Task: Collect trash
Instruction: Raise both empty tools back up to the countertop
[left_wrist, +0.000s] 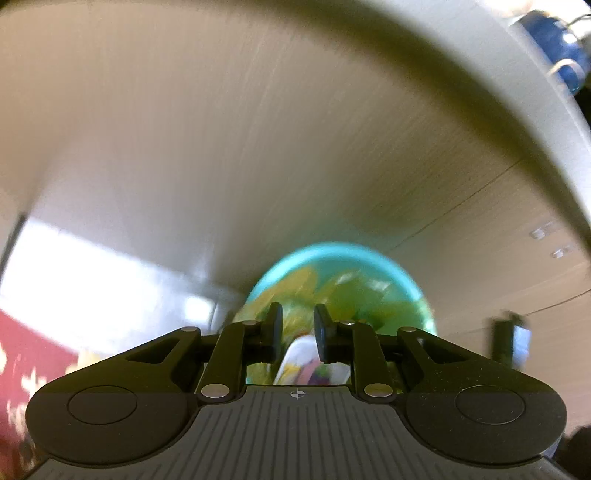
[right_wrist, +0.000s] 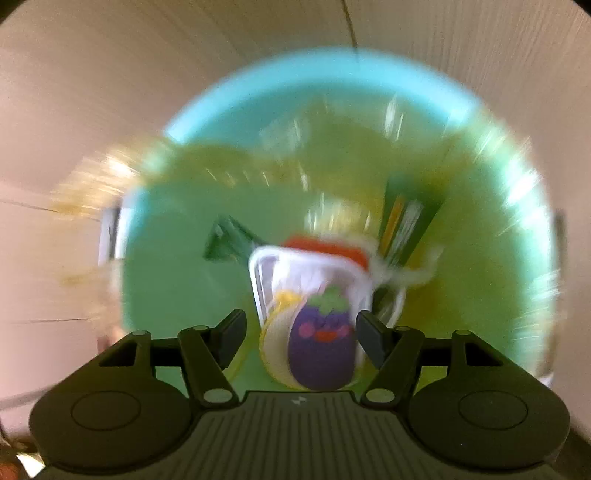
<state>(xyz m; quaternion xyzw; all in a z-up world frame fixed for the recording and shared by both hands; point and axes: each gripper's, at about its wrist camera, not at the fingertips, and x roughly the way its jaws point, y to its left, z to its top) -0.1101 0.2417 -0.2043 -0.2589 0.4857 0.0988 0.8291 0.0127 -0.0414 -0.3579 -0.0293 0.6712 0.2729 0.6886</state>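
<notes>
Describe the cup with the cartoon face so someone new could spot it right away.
Find the round turquoise bin lined with a yellowish bag. Inside it, near the right gripper, lies a white plastic cup. Unlike the green wrappers behind it, it shows a smiling purple eggplant.

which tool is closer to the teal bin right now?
Right. The right tool hangs directly over the teal bin, a white cup between its open fingers. The left tool sits farther back, the bin beyond its fingertips.
</notes>
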